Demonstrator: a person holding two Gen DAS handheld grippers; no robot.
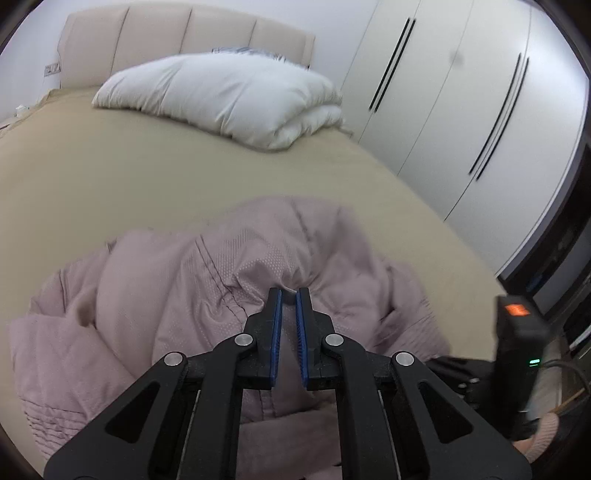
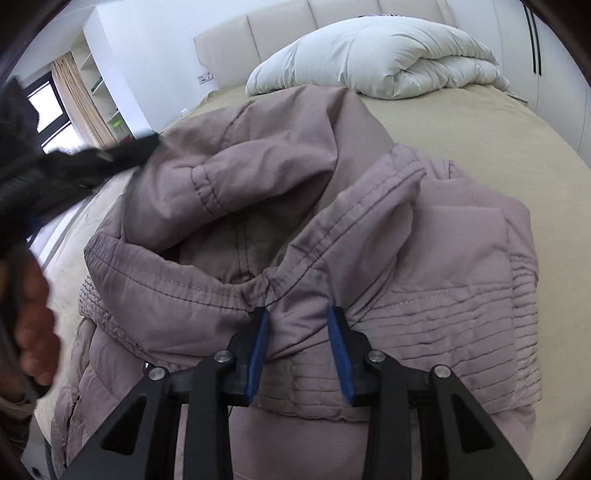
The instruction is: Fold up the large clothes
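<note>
Left fingers [image 1: 277, 325] pinch jacket [image 2: 424, 258] fabric, right fingers [image 2: 258, 343] clamp a bunched fold; soft, puffy, light, probably slippery, so grip stitched hems.

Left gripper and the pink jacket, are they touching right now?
Touching. In the left wrist view, the left gripper has jacket fabric pinched between its blue pads.

jacket [image 2: 369, 221] heaped on the near part of the bed [image 1: 110, 166]. duvet [image 1: 229, 92] folded farther back, just before the headboard [image 1: 166, 33]. wardrobe [image 1: 461, 110] right of the bed, shelves [image 2: 103, 99] to its left.
</note>
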